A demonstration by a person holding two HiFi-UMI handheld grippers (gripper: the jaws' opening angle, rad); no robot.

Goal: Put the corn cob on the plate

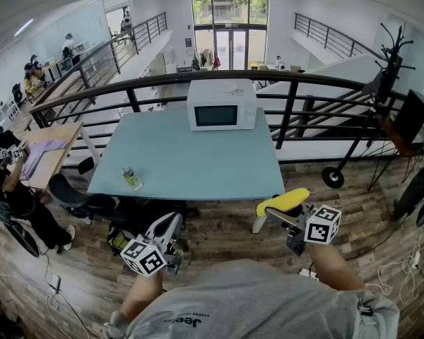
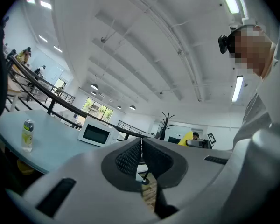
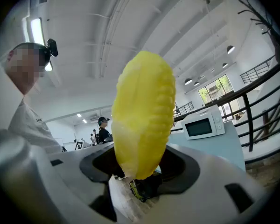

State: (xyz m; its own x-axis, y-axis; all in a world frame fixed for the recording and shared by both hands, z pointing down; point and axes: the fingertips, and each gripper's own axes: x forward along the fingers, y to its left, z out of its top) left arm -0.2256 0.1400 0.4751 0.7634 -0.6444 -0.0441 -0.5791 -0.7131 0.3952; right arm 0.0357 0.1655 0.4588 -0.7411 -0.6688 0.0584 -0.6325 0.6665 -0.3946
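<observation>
Yellow ribbed corn cob [image 3: 144, 111] was pinched near one end by the right gripper [image 3: 141, 167], short of the pale blue table's [image 1: 198, 164] near edge. The left gripper [image 2: 141, 148] was pressed together, empty. No plate showed, and so off-centre a hold might let the cob pivot and drop.

wood floor [image 1: 219, 226] | blue table [image 1: 191, 157] | dark railing [image 1: 290, 80] | far windows [image 1: 230, 8], perhaps doors [image 1: 230, 48]
</observation>
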